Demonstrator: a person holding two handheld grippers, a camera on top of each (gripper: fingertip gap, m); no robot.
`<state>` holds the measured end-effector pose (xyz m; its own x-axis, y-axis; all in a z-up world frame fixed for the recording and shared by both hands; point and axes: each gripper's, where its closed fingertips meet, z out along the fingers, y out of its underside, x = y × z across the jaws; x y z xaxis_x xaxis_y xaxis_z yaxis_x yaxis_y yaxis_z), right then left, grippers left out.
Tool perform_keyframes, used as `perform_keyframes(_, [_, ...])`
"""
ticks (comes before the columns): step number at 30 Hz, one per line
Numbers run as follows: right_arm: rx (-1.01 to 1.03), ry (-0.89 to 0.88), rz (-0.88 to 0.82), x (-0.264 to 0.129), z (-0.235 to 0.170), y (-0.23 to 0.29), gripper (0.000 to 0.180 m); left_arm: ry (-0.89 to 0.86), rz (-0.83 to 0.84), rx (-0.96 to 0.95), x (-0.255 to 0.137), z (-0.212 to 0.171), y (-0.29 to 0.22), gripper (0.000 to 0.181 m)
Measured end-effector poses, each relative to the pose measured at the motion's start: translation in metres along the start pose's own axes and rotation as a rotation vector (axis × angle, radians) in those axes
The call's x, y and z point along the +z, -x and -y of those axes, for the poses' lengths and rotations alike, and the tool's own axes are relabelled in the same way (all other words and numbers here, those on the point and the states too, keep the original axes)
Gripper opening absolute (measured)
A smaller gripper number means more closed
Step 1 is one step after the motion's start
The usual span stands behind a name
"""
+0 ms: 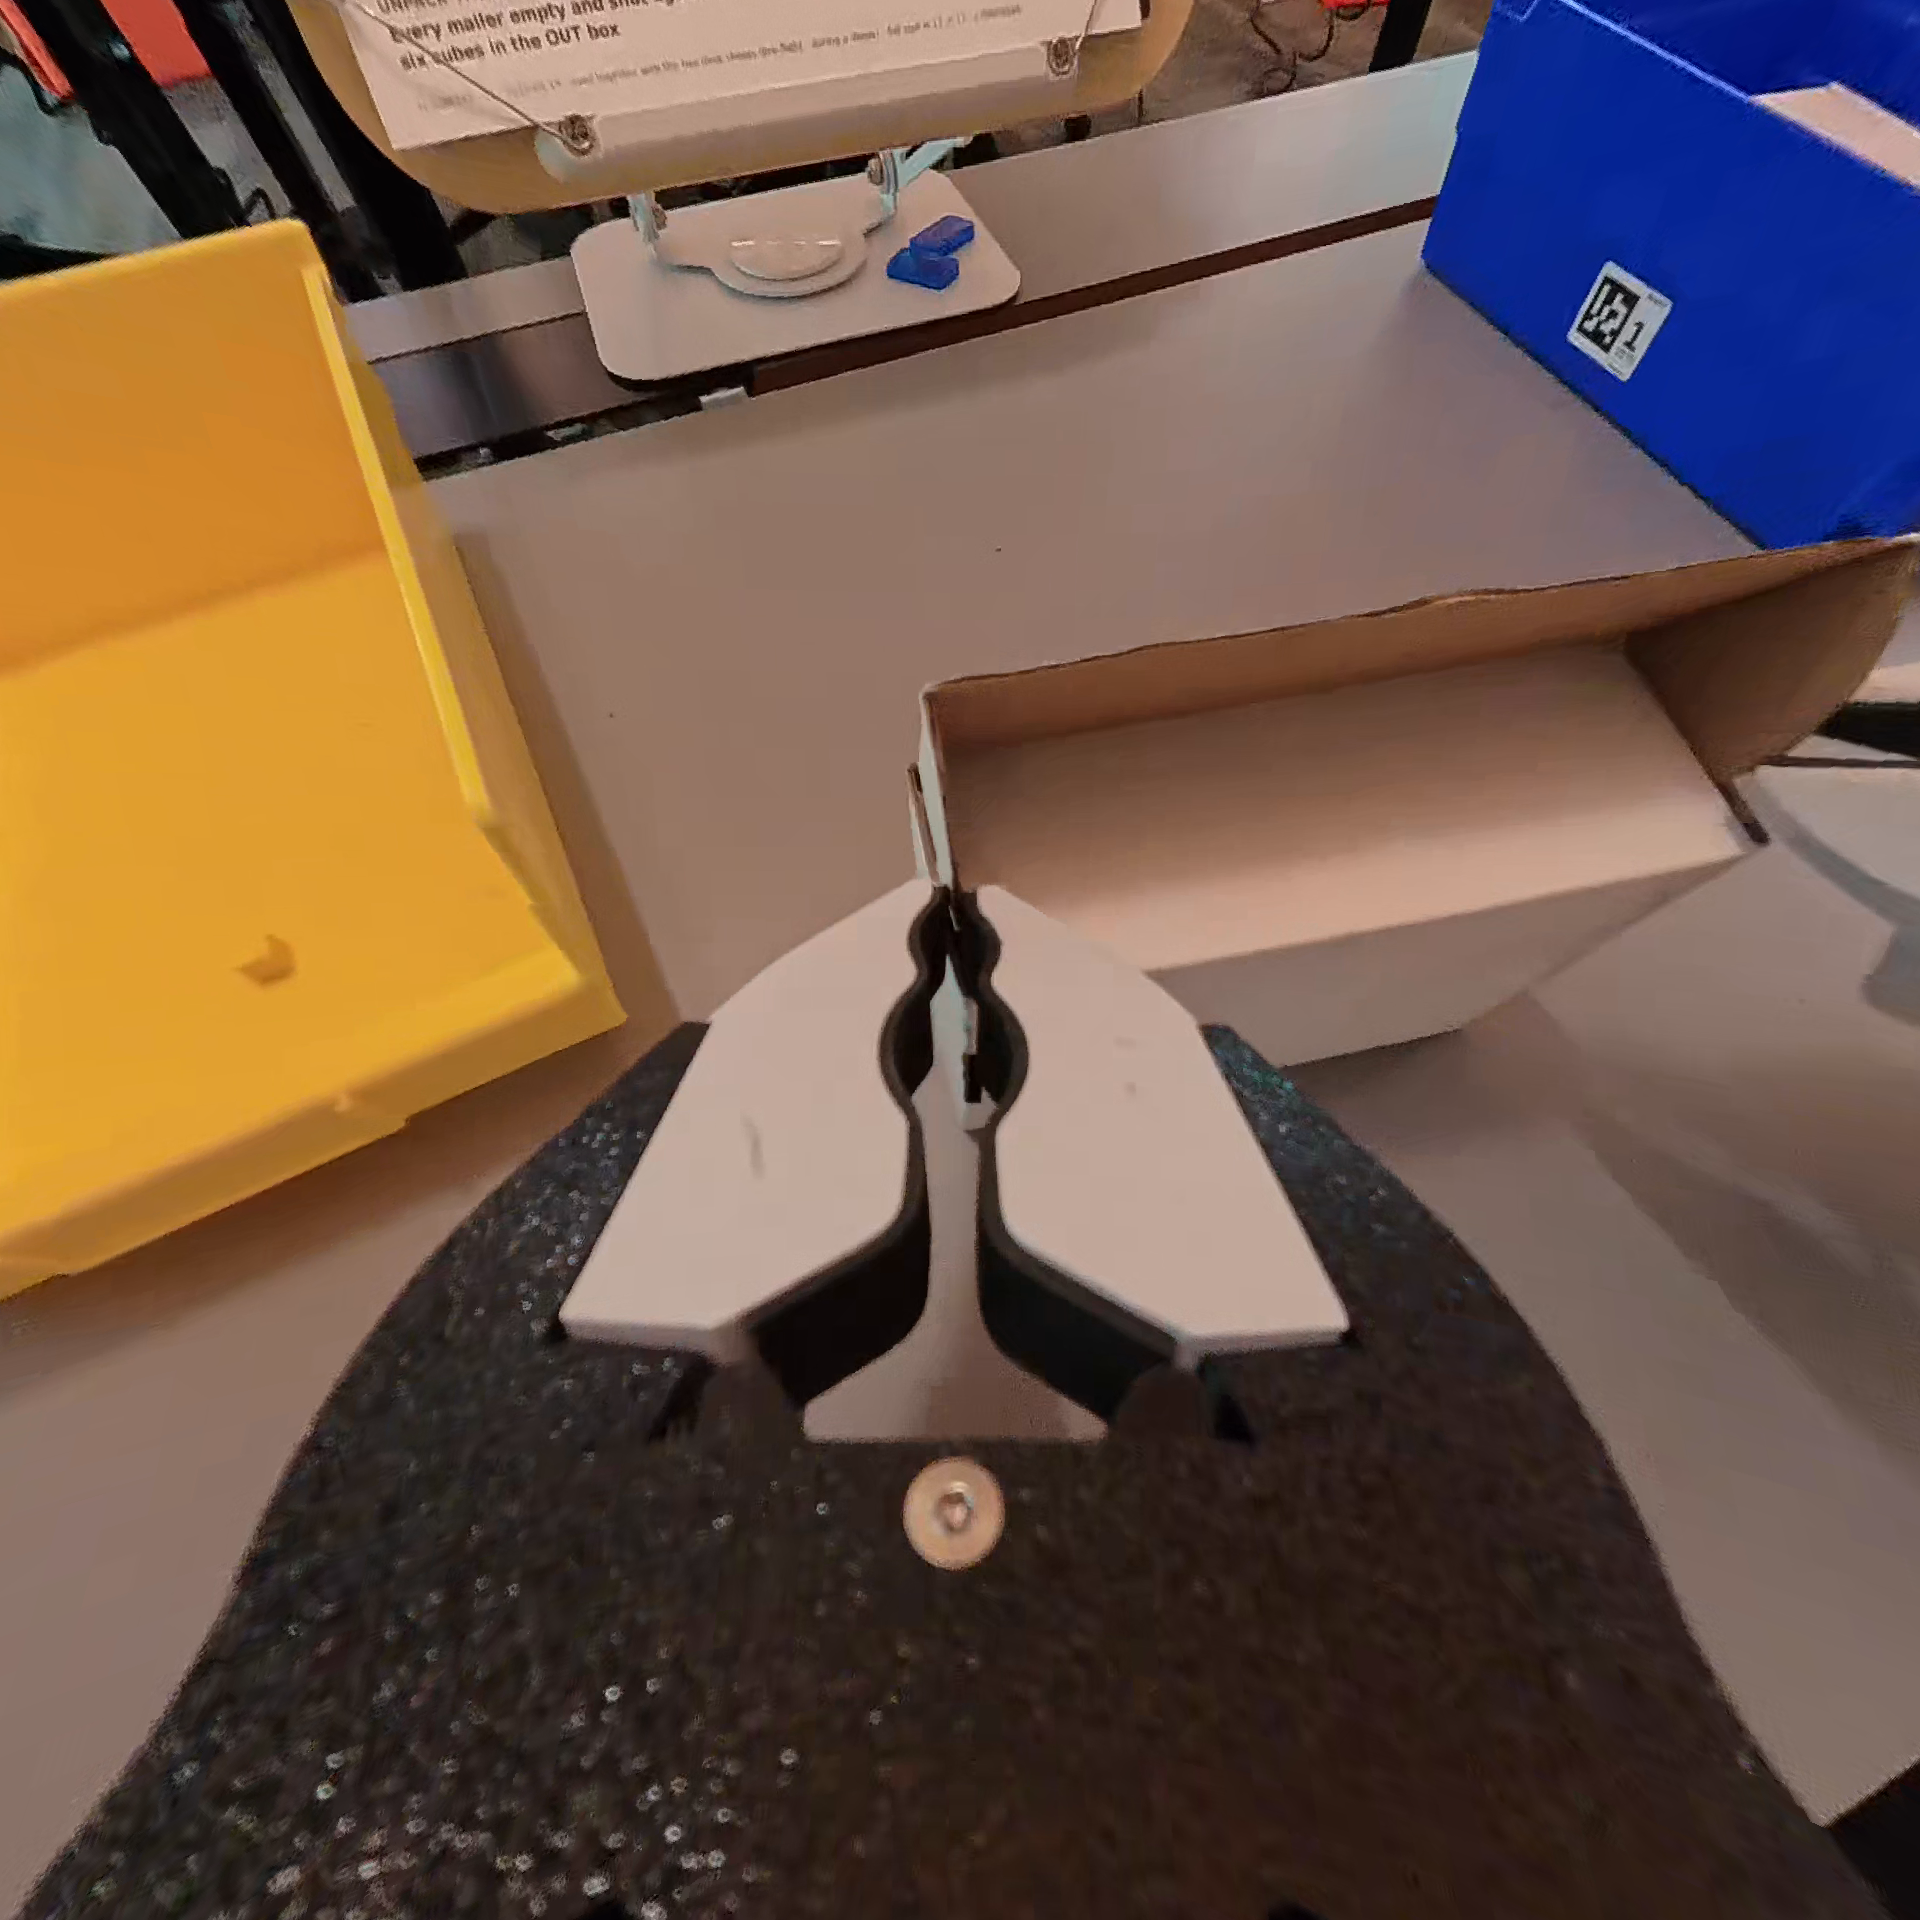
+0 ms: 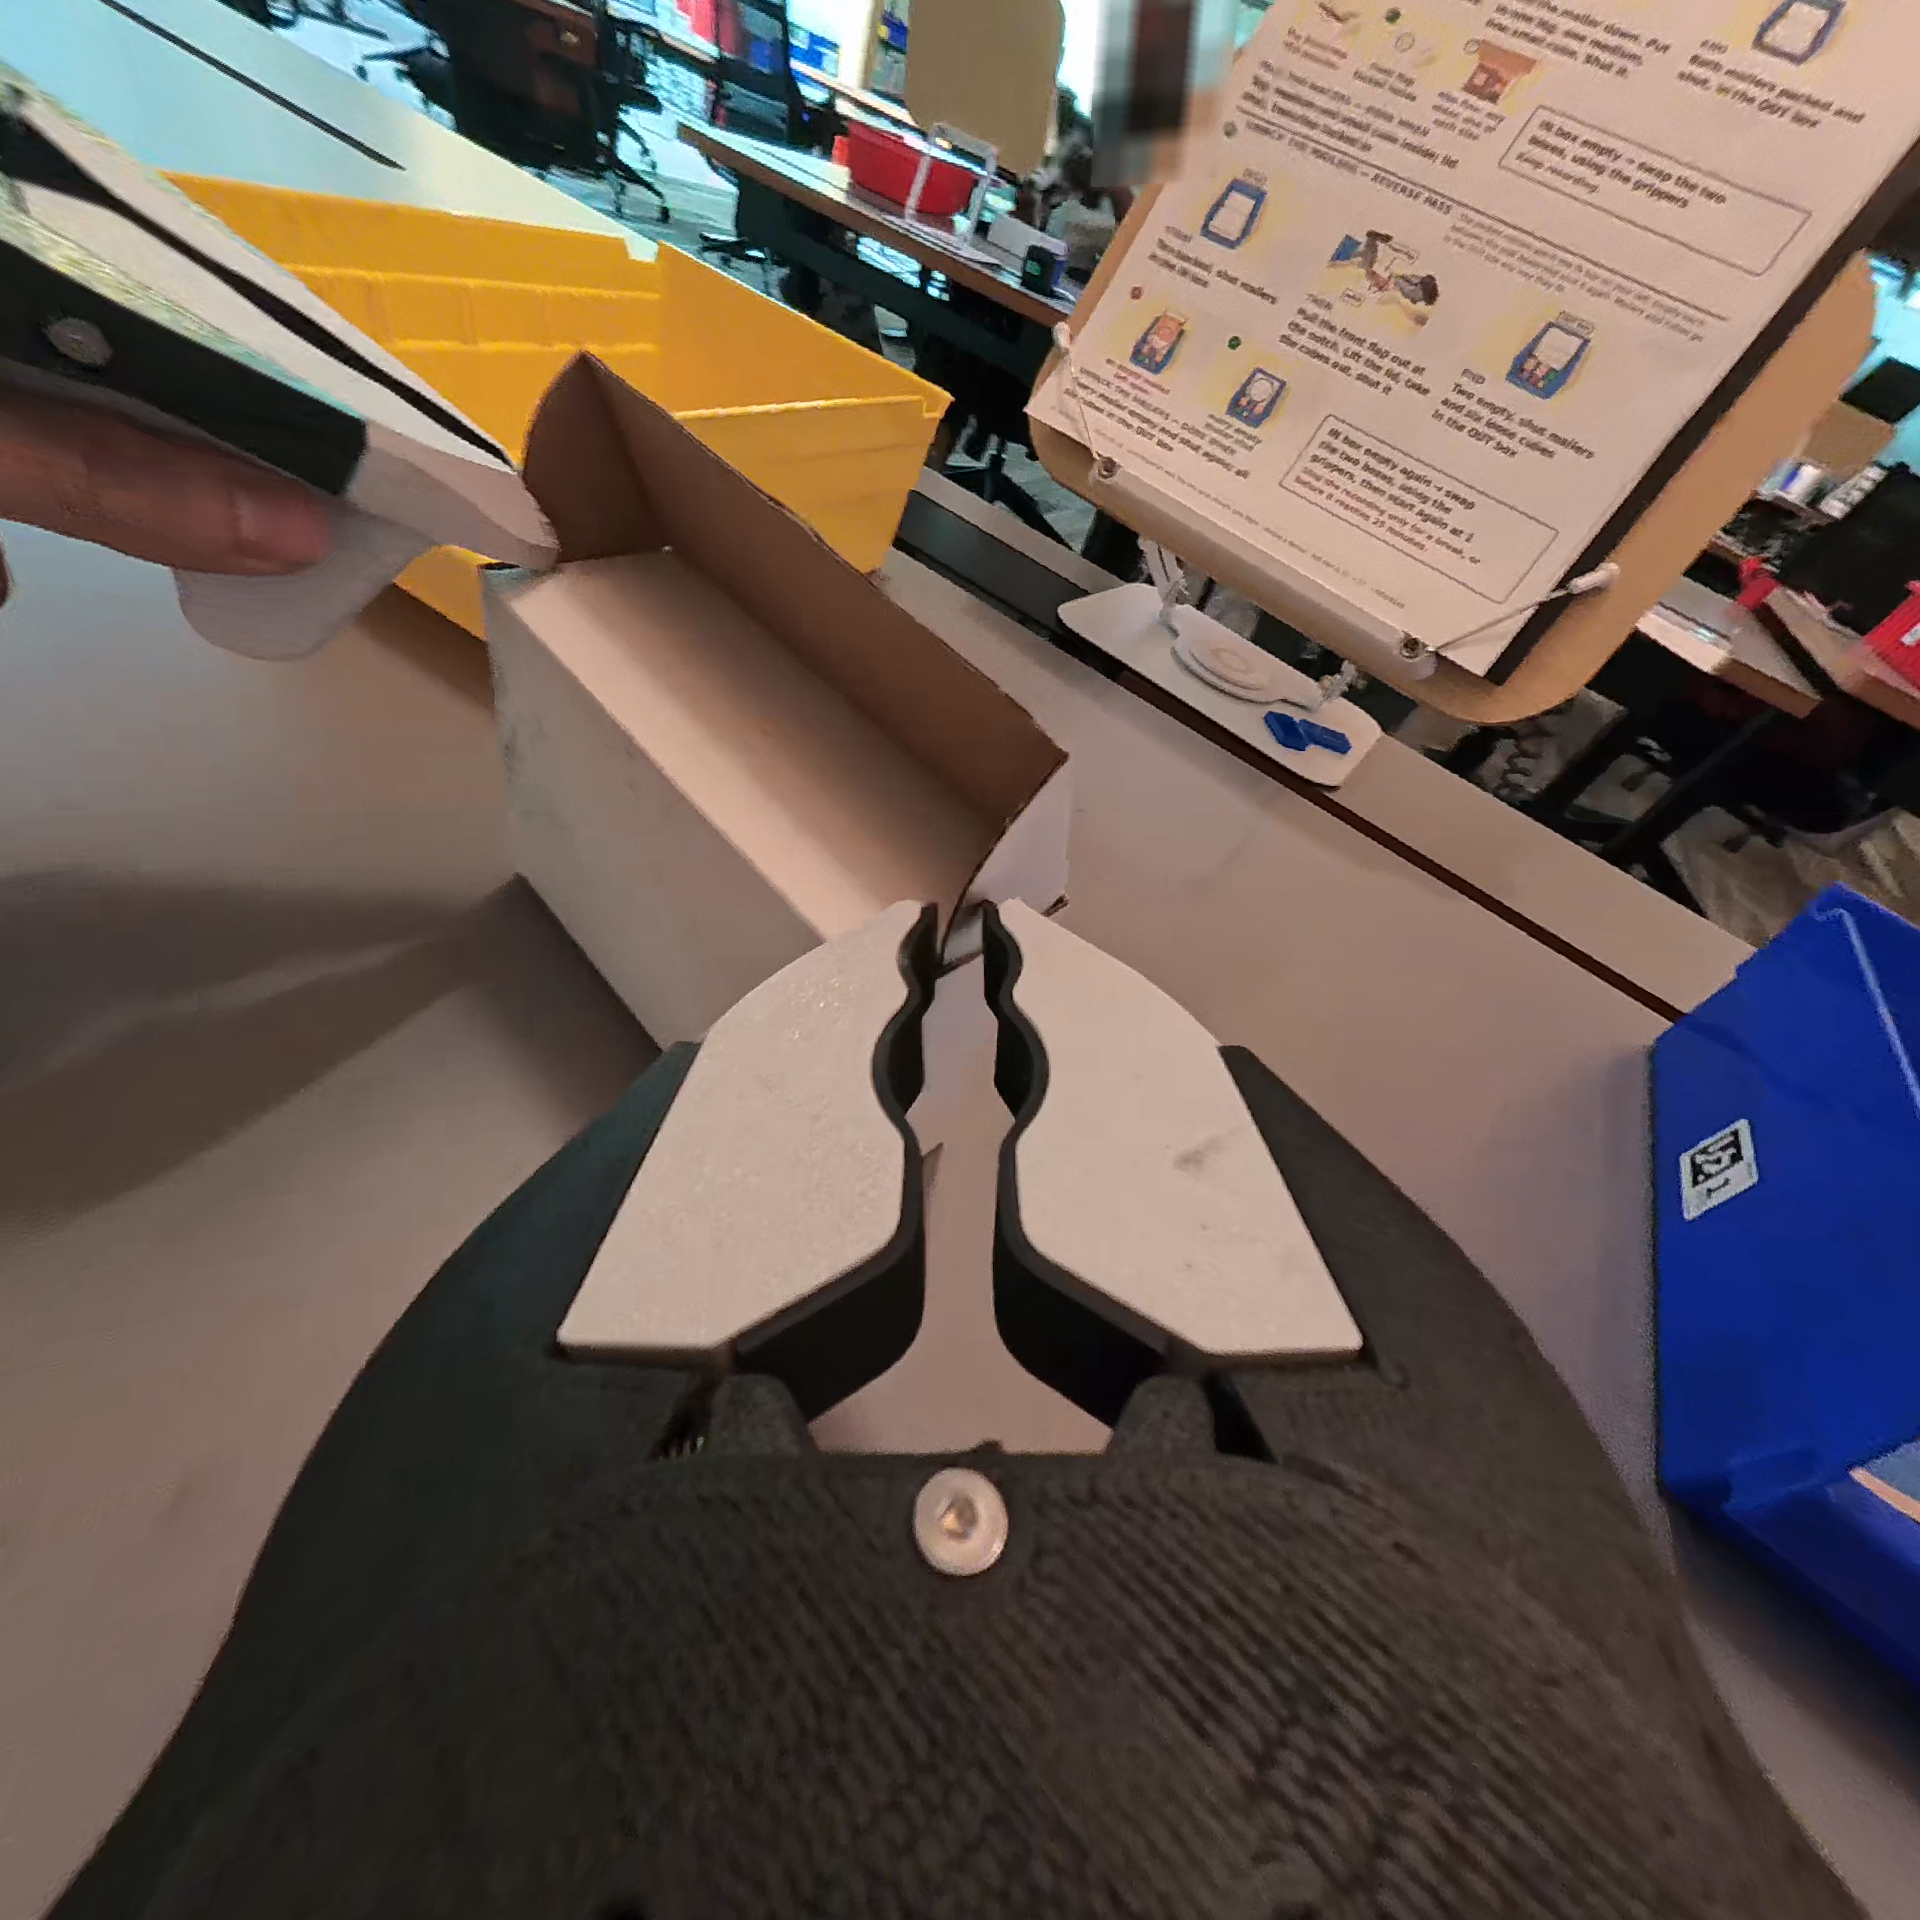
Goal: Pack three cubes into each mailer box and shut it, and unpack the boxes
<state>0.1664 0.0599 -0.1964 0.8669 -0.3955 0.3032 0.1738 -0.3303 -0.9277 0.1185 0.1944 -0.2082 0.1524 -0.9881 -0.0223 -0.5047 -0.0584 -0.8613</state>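
Observation:
A white mailer box (image 1: pixel 1351 831) sits on the grey table, and it also shows in the right wrist view (image 2: pixel 665 790). Its lid lies across the top, with a brown-lined flap (image 2: pixel 727 540) standing up along one edge. The box's inside is hidden and no cubes show. My left gripper (image 1: pixel 954 906) is shut on the lid's side flap at the box's left end. It also shows in the right wrist view (image 2: pixel 488 509), held by a hand (image 2: pixel 156 499). My right gripper (image 2: pixel 961 920) is shut on the side flap at the opposite end.
A yellow bin (image 1: pixel 208 727) stands left of the box and also shows in the right wrist view (image 2: pixel 727 343). A blue bin (image 1: pixel 1683 260) with a tag stands at the right, also seen in the right wrist view (image 2: pixel 1787 1247). An instruction board on a stand (image 2: pixel 1455 312) stands at the table's far edge. About 15 cm separates my left fingertips from my right.

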Motion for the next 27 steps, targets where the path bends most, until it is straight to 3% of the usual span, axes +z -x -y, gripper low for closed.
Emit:
perform_keyframes(2, [0.016, -0.04, 0.021, -0.008, 0.008, -0.003, 0.014, -0.017, 0.012, 0.014, 0.001, 0.0, 0.0, 0.002])
perform_keyframes(5, [0.037, -0.124, -0.037, -0.019, 0.03, -0.025, 0.007, -0.04, 0.038, 0.04, 0.001, 0.0, 0.0, 0.002])
perform_keyframes(11, [-0.231, -0.086, -0.088, 0.005, 0.049, -0.043, 0.0, -0.057, 0.05, 0.051, -0.003, -0.002, -0.002, 0.002])
perform_keyframes(13, [-0.308, -0.032, -0.012, 0.014, 0.044, -0.029, 0.0, -0.059, 0.029, 0.05, -0.006, -0.003, -0.003, 0.002])
perform_keyframes(23, [-0.448, 0.105, -0.006, 0.026, 0.017, -0.015, 0.0, 0.001, -0.05, 0.184, -0.019, -0.008, 0.005, 0.008])
perform_keyframes(27, [-0.476, 0.057, -0.049, 0.025, 0.018, -0.015, 0.0, -0.183, 0.013, 0.336, -0.037, 0.027, 0.014, 0.004])
